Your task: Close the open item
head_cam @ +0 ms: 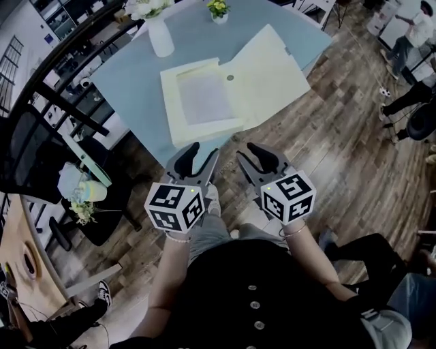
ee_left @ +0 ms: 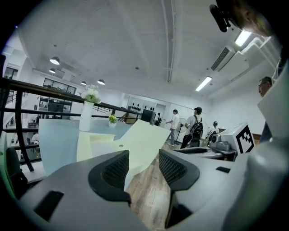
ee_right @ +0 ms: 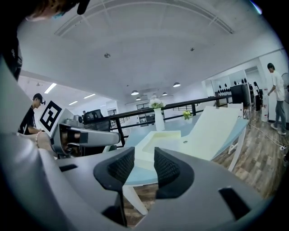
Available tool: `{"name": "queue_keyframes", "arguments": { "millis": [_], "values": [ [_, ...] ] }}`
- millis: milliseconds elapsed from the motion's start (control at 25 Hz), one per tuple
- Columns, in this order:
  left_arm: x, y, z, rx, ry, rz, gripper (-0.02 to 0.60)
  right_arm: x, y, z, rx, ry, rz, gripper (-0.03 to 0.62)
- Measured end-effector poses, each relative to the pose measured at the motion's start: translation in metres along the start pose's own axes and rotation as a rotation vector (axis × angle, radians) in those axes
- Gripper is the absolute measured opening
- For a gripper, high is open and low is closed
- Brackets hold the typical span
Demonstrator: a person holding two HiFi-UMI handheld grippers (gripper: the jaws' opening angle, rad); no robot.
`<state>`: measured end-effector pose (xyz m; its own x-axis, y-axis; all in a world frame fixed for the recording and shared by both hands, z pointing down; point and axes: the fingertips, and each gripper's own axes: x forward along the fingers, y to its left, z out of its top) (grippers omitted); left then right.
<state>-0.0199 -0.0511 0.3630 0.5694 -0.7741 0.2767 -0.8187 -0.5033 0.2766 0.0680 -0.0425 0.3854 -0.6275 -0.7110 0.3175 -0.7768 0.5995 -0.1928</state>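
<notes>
The file box [head_cam: 204, 102] lies open on the pale blue desk [head_cam: 129, 82], a little in from its near corner. Its shallow tray holds a sheet of paper [head_cam: 202, 97], and its lid [head_cam: 272, 75] is thrown open to the right, its outer corner reaching out past the desk's edge over the wooden floor [head_cam: 340, 157]. A white vase [head_cam: 161, 34] of flowers and a small flower pot [head_cam: 219, 12] stand farther back on the desk, well apart from the box.

Both grippers are short of the box and touch nothing. The left gripper [head_cam: 204, 151] hangs just off the desk's near corner, aimed at the near edge of the tray. Its fingers [ee_left: 118, 169] stand wide apart with only the floor and the edge of the lid [ee_left: 140, 140] showing through the gap. The right gripper [head_cam: 246, 153] sits beside it over the floor, pointed toward the seam between tray and lid. Its fingers [ee_right: 121, 168] are parted as well, though more narrowly, with nothing between them, and the tray [ee_right: 162, 140] shows beyond the tips.

The person holds the two grippers close together in front of the body, forearms reaching forward. Each gripper is tipped slightly downward, and each marker cube [head_cam: 175, 204] sits above a wrist.
</notes>
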Motion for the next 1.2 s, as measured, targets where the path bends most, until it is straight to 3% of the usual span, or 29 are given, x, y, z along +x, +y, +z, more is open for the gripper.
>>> {"name": "queue_keyframes", "arguments": {
  "millis": [720,1200],
  "values": [
    [0.076,0.112,0.072,0.044,0.005,-0.086,0.204,0.116,-0.054,0.077,0.006,-0.068,-0.156,0.141],
    [0.087,0.138,0.061,0.024,0.053,-0.111,0.206,0.129,-0.064,0.07,0.011,-0.018,-0.226,0.149]
  ]
}}
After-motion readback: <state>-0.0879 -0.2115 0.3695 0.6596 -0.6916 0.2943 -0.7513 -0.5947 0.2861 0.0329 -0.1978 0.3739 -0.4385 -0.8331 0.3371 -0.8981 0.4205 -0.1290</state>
